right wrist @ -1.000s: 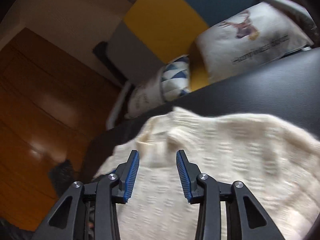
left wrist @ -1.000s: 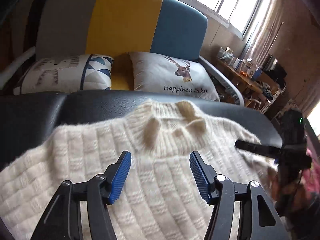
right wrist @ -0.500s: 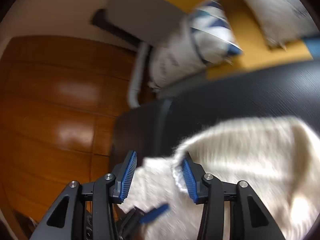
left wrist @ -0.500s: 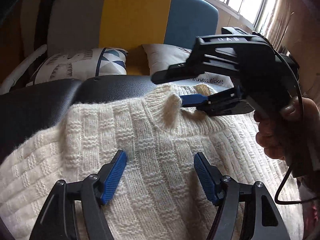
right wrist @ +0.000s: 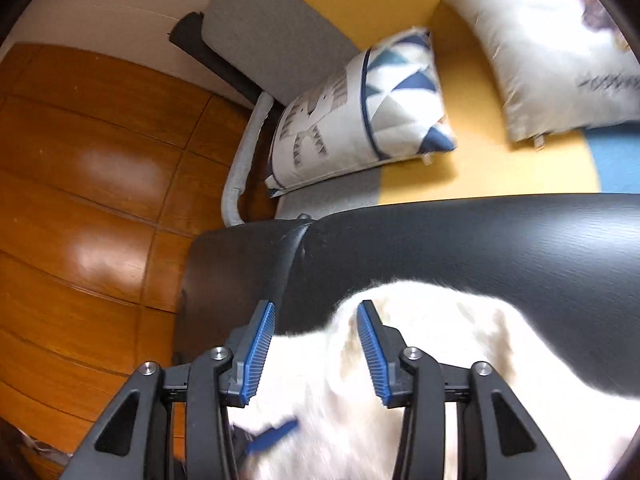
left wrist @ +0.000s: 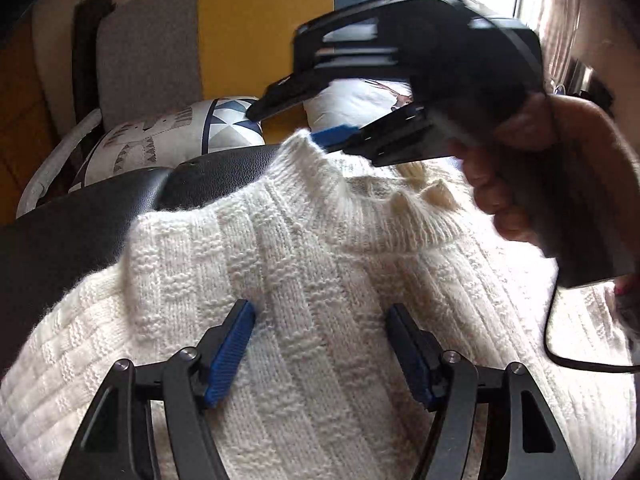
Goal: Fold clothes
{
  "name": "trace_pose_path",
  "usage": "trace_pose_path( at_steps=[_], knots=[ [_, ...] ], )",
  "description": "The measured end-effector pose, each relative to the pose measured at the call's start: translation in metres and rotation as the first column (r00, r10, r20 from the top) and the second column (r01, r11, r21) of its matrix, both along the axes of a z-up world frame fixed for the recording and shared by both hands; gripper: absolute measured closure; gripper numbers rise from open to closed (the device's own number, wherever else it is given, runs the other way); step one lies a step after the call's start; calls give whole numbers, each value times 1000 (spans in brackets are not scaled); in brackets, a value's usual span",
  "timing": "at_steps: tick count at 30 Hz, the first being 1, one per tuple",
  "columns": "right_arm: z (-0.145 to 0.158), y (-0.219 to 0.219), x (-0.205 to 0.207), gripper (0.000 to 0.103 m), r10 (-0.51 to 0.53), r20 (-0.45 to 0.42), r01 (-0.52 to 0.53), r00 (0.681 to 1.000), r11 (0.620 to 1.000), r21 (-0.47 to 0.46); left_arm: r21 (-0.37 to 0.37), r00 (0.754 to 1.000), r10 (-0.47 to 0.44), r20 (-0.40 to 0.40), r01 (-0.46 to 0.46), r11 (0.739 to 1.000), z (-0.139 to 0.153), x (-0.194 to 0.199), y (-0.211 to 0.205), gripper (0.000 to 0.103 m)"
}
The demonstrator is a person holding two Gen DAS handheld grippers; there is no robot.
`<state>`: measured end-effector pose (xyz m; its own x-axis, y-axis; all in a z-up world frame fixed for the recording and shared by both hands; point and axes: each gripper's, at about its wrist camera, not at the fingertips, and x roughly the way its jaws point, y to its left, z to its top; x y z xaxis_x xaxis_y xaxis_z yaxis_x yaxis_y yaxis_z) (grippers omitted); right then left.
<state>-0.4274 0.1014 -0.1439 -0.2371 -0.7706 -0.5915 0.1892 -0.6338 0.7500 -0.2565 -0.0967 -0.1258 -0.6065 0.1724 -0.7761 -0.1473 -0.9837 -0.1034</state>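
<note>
A cream knitted sweater (left wrist: 320, 260) lies spread on a black padded surface (left wrist: 60, 240), its ribbed collar (left wrist: 360, 208) towards the sofa. My left gripper (left wrist: 320, 312) hovers open just over the chest, below the collar, with nothing pinched. A hand (left wrist: 540, 168) holds my right gripper (left wrist: 294, 126) at the collar's raised left edge. In the right wrist view the right gripper (right wrist: 316, 308) is open, with the sweater's (right wrist: 440, 360) edge reaching between its blue pads. The pads do not press on it.
The black surface (right wrist: 480, 248) ends at a rounded corner on the left, over a wooden floor (right wrist: 80, 160). Behind it stands a grey, yellow and blue sofa (left wrist: 260, 40) with a triangle-patterned pillow (right wrist: 360, 120) and a deer pillow (right wrist: 560, 60). A black cable (left wrist: 580, 364) hangs at the right.
The right gripper swept in from the right, across the sweater, to the collar's left edge. The left gripper tilted down closer to the knit and its jaws widened slightly.
</note>
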Motion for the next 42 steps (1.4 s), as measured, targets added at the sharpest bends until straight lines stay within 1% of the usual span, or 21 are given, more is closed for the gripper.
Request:
trace_pose_path(
  at_steps=[2,4,6,8,9,10,12,13,14,17,21,23,24,26,28,30,32,34,38,40,42],
  knots=[
    [19,14,22,57,30,-73,-19,997,989,148,49,1000,-9,2,9,999,6,0,-9,33],
    [31,25,45,57,78,-133,-35,988,954,296,80,1000,-9,-6,9,997,15,-2,-20,33],
    [25,30,60,57,109,-145,-44,983,919,392,51,999,4,-36,-3,999,28,-5,-26,33],
    [15,33,72,57,125,-148,-39,981,875,482,43,999,-17,-49,19,999,33,-16,-29,34],
    [7,33,76,57,131,-154,-24,979,832,554,20,999,-19,-42,20,1000,32,-29,-29,34],
    [-3,33,81,57,134,-154,-5,979,771,637,-19,1000,-12,-23,12,1000,28,-39,-26,34],
    [-9,36,95,59,164,-234,40,958,732,681,-76,1000,27,10,-27,997,15,-48,-30,34],
    [-12,39,100,59,163,-256,65,953,714,697,-105,998,49,26,-46,993,8,-52,-32,30],
    [-14,42,106,59,156,-285,90,946,717,692,-133,997,70,41,-64,989,1,-56,-34,28],
    [-17,47,115,59,148,-343,131,928,732,669,-104,994,104,37,-99,990,-2,-51,-42,28],
    [-13,51,113,57,107,-337,144,936,754,641,-90,995,88,47,-83,992,2,-47,-42,27],
    [-8,50,118,57,97,-312,139,945,744,654,-30,995,92,47,-91,995,14,-36,-51,27],
    [3,53,132,57,94,-319,145,943,747,649,9,994,100,36,-100,995,22,-29,-58,27],
    [20,51,156,57,106,-353,134,930,794,593,27,990,138,-1,-138,990,39,-8,-77,27],
    [28,34,170,57,131,-366,110,921,814,571,-11,979,199,-41,-199,980,53,16,-101,27],
    [34,11,178,57,161,-373,81,914,827,556,-75,962,263,-71,-268,961,54,42,-129,27],
    [35,-20,175,57,198,-369,33,908,845,534,-122,950,307,-59,-312,942,47,60,-154,27],
    [36,-54,172,57,256,-370,-21,893,845,535,-165,940,338,-46,-341,925,39,76,-175,27],
    [29,-112,148,57,321,-355,-71,878,821,567,-306,925,377,-49,-373,876,22,100,-199,27],
    [22,-130,128,57,317,-351,-56,881,808,587,-288,912,408,-33,-400,870,14,111,-215,27],
    [4,-145,104,57,312,-300,-54,902,768,638,-268,890,455,1,-438,858,1,122,-233,27]
  ],
)
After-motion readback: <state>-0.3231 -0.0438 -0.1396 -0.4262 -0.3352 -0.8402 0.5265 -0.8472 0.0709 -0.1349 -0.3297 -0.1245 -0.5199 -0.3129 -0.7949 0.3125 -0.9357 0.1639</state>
